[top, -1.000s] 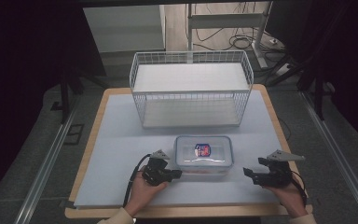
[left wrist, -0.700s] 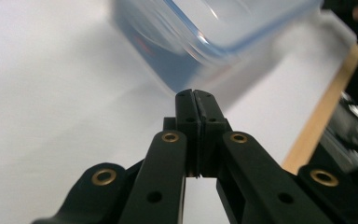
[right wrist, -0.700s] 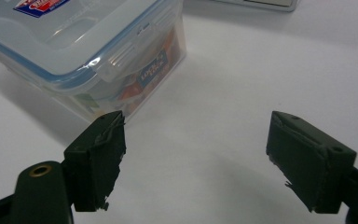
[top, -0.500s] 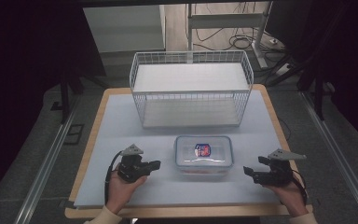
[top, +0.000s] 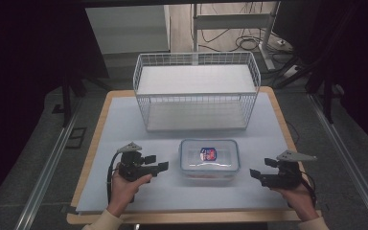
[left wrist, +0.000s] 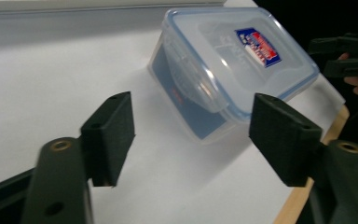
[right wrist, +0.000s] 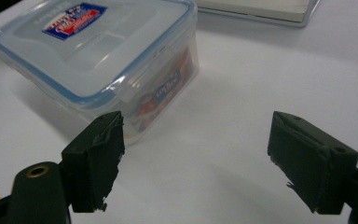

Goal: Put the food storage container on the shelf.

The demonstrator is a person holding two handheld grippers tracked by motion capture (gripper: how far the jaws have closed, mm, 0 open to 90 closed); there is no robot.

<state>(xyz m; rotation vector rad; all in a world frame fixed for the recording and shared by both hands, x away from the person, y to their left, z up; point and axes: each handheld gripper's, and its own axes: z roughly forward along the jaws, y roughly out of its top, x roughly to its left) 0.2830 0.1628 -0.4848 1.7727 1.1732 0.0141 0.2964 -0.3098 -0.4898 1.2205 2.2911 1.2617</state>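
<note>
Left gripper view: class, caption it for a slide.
Open left gripper faces a lidded clear container on the white table.

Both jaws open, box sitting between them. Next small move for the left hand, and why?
Probably ease the left hand-held gripper forward toward the clear lidded box. Its jaws are open and empty, facing the box's side latch, with bare white mat between them. The right hand-held gripper sits open and apart on the opposite side.

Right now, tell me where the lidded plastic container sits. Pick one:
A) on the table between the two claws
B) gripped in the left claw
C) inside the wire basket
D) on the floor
A: the container rests on the table, left claw and right claw open on either side.
</note>
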